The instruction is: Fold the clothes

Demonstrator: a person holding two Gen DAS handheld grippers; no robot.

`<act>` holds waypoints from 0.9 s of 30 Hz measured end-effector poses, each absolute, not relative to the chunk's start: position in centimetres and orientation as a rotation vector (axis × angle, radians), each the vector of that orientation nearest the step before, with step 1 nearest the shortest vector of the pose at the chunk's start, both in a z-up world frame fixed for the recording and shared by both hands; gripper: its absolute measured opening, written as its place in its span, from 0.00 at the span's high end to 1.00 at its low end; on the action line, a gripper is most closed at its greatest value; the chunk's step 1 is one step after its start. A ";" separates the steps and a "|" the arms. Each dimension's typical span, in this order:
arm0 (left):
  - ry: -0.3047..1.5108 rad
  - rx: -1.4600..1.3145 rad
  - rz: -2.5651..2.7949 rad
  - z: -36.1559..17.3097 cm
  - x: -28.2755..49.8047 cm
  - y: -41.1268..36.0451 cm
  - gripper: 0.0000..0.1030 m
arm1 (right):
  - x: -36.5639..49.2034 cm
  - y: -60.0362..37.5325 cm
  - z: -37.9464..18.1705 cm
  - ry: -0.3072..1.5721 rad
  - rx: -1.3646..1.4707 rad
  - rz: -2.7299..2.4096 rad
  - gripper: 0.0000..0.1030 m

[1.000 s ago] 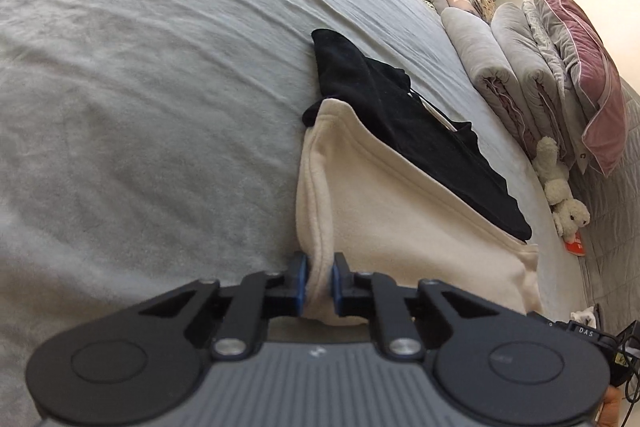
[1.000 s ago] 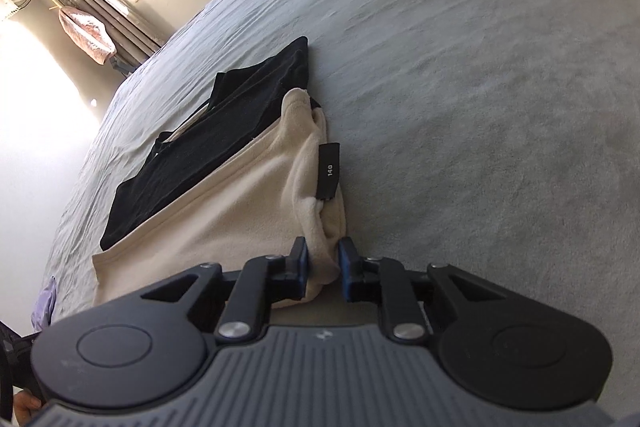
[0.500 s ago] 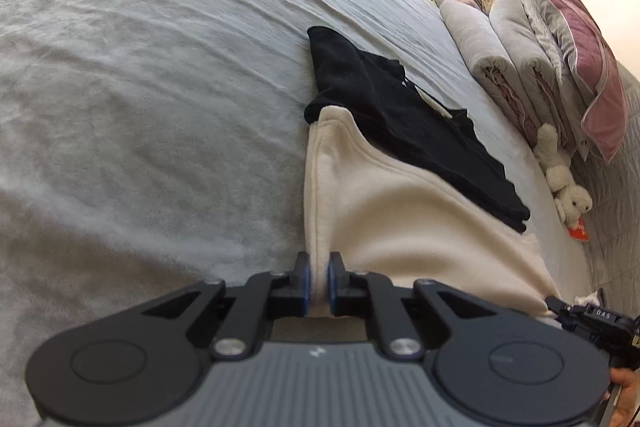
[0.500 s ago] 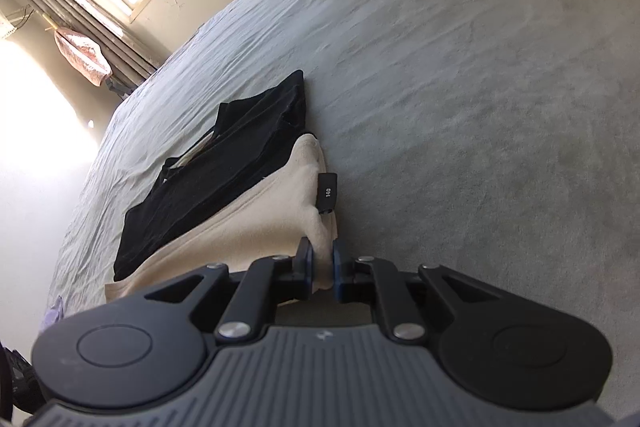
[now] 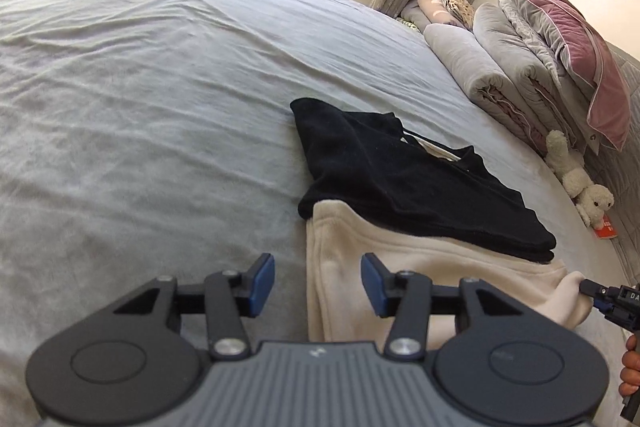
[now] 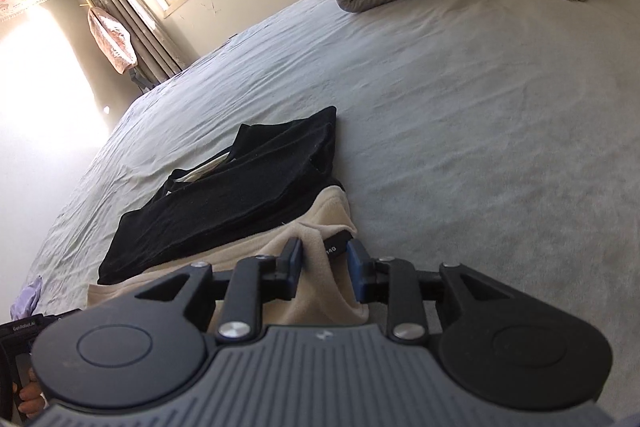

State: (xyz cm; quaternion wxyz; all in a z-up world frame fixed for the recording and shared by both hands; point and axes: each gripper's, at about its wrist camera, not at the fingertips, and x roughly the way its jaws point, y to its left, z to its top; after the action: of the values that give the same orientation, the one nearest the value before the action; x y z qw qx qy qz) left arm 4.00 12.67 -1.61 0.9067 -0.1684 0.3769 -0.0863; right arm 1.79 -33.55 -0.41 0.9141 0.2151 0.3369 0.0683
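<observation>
On a grey bed (image 5: 160,107), a folded cream garment (image 5: 420,279) lies flat, its far edge under a black garment (image 5: 400,179). The left tool (image 5: 318,285), jaws just opened and apart, straddles the cream fold's corner without gripping. The right tool (image 6: 324,269), jaws also just parted, frames the opposite corner, pads clear.
</observation>
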 end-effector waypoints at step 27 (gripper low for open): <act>0.594 -0.341 -0.136 -1.3 4.3 11.2 0.93 | 3.7 -31.7 -0.6 0.563 0.230 0.030 0.96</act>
State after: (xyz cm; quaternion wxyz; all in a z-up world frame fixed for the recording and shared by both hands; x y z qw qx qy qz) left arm 4.35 11.16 -1.30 0.9397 -0.1668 0.2910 -0.0667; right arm 3.67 -31.67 -0.58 0.9540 0.1134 0.2772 0.0147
